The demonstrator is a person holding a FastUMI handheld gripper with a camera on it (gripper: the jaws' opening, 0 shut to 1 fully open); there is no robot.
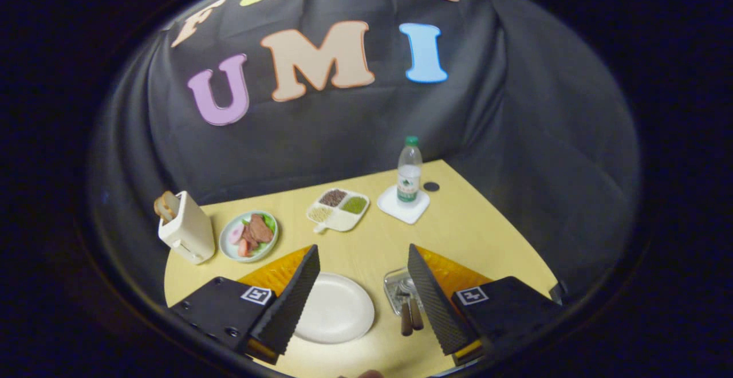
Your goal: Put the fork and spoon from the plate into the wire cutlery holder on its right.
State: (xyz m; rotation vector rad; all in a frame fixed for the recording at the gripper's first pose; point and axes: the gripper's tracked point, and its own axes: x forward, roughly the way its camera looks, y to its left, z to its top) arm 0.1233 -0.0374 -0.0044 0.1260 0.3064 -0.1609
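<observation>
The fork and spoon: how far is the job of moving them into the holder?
Done: both the fork and spoon lie in the wire cutlery holder, handles sticking out, and the plate beside it is bare. In hand: nothing; the hand-held gripper is open above the table. Nothing seems left.

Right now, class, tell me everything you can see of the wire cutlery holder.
The wire cutlery holder is a small shiny metal basket standing on the yellow table, just right of the white plate and apart from it. Two utensils already lie in it, brown handles sticking out toward the camera, metal heads inside. The open gripper hovers above; one finger covers the holder's right side. Its wire pattern is too small to tell.
</observation>
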